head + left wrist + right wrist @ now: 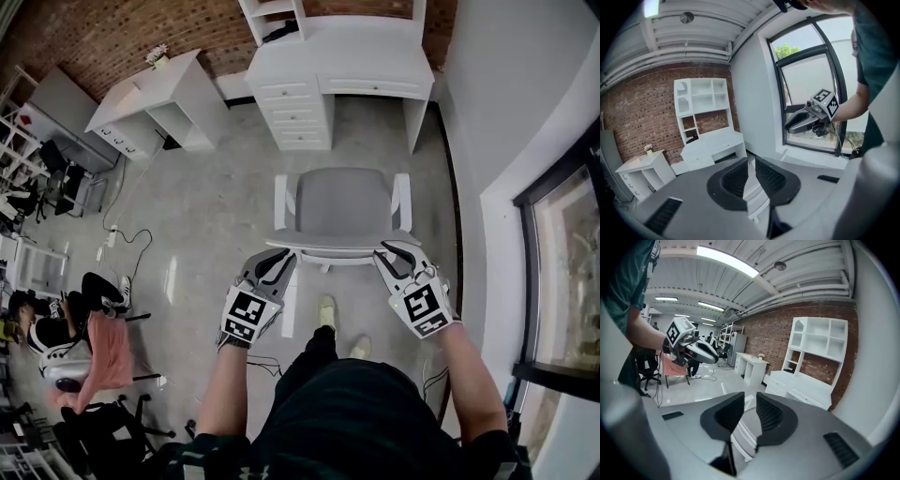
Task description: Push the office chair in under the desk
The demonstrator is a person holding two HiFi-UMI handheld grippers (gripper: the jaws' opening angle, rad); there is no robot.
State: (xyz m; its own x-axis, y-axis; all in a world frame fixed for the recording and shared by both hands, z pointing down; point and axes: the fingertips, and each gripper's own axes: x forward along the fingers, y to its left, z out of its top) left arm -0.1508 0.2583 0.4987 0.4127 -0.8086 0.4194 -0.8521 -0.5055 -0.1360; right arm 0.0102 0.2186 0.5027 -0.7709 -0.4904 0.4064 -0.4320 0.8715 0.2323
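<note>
While the office chair (342, 208) faces the tabletop (375, 58), the left claw (281, 258) and right claw (392, 253), slightly parted, straddle its backrest.

Floor (375, 136) between chair (342, 202) and desk (375, 58) clear; kneehole open.

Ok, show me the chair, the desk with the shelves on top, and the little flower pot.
chair (342, 202): head view, on the grey seat.
desk (375, 62): head view, on its white top.
flower pot (157, 55): head view, on its flowers.
</note>
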